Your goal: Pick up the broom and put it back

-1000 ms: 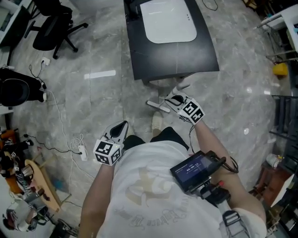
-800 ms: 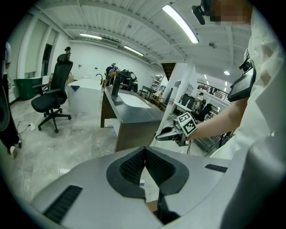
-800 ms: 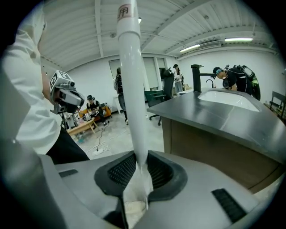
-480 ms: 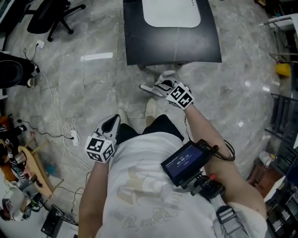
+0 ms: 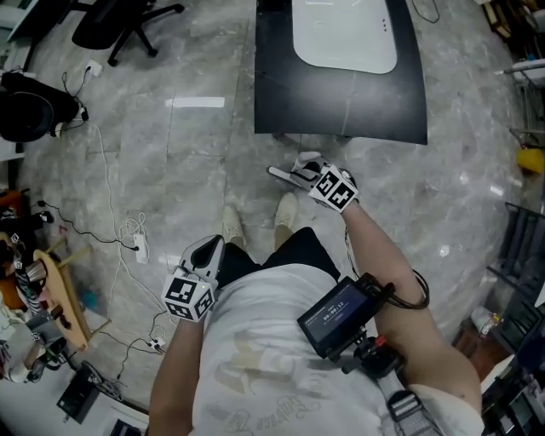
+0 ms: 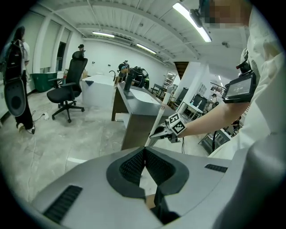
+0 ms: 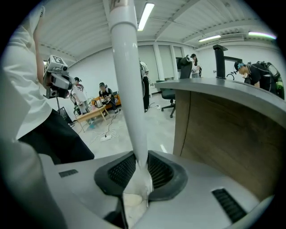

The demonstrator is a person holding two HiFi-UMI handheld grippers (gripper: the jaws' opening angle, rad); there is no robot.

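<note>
Grey marble floor (image 5: pixel 170 170) is spreading out beneath a person who is standing before a dark desk (image 5: pixel 341 102) at 12 o'clock in the head view. The right tool (image 5: pixel 298 170) is reaching toward 12 o'clock, just short of the desk's near edge. Its jaws are clamping the white broom handle (image 7: pixel 129 89). In the right gripper view the handle is rising steeply from between the ribbed pads (image 7: pixel 121 169), close beside the desk's brown side panel. The left gripper view is catching the same handle slanting up past the desk at about 1 o'clock. The left tool (image 5: pixel 209 251) is hanging at 8 o'clock beside the person's hip, its jaws pressed together on nothing. An office chair (image 5: pixel 119 21) is sitting at 10 o'clock, and a power strip (image 5: pixel 141 249) is lying among cables at 9 o'clock.
</note>
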